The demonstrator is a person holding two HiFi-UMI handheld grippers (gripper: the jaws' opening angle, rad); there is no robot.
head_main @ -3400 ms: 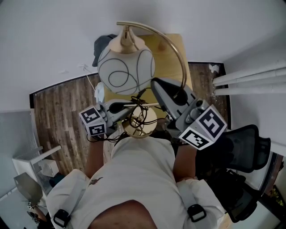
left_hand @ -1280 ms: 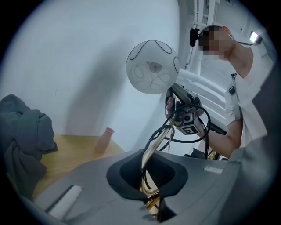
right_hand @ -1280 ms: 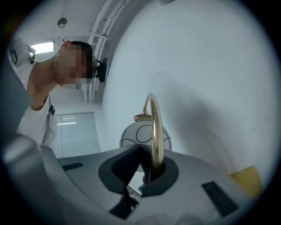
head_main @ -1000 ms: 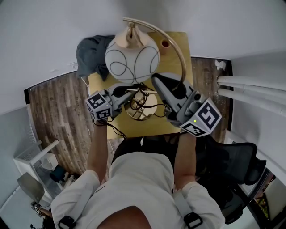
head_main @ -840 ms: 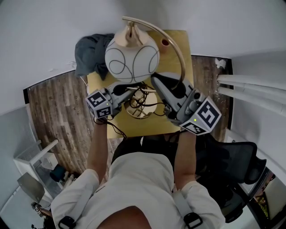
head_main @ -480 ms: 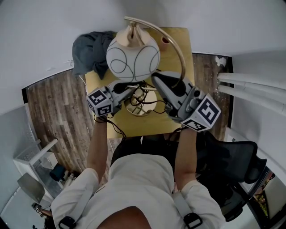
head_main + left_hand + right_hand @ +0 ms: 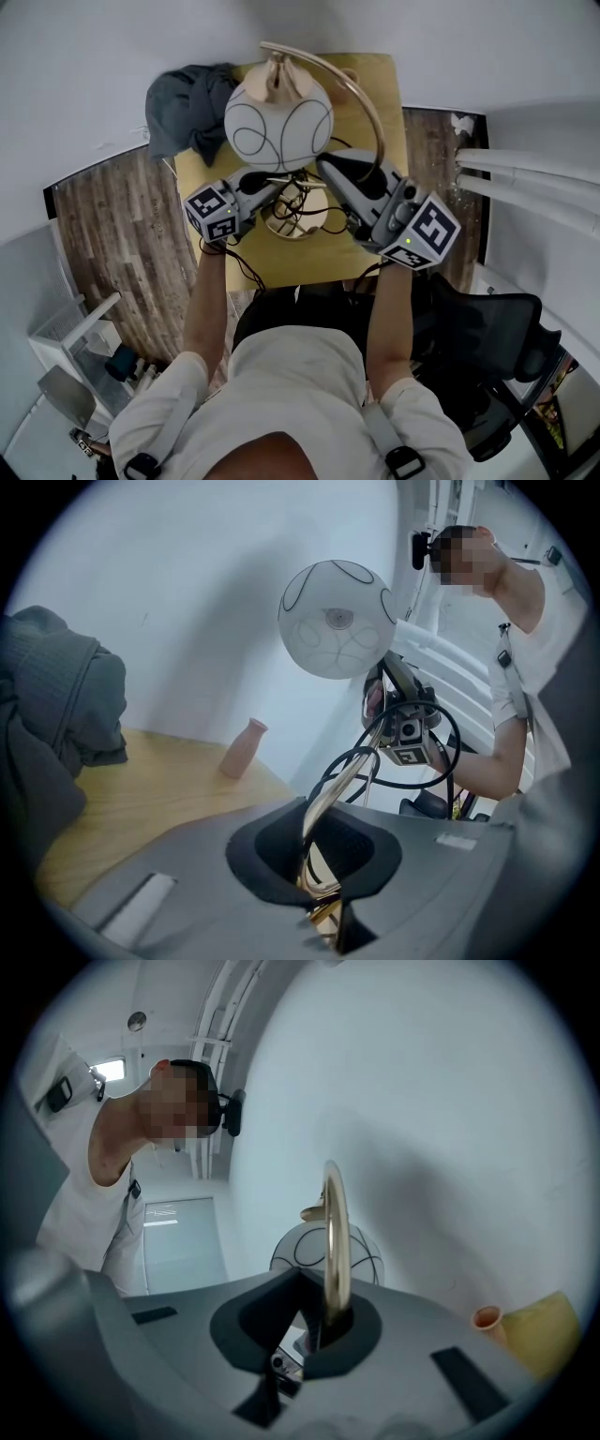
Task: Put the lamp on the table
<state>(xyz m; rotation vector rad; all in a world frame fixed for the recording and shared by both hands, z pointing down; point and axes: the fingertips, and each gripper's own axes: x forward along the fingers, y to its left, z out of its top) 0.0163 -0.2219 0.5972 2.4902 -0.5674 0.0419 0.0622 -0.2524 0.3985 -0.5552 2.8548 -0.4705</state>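
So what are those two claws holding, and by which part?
The lamp: the left gripper clamps a thin brass rod by the coiled cable; the right gripper clamps the curved stem.

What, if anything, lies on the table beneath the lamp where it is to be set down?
Nothing visible: the lamp is held over bare table; the grey cloth and pink vase sit farther back.

Shows plain white walls [image 7: 84,66] around a wooden table [image 7: 309,261] set on a dark plank floor [image 7: 112,234]. Has a black office chair [image 7: 497,328] at lower right, white pipes [image 7: 525,173] along the right wall and a white shelf [image 7: 77,342] at lower left.
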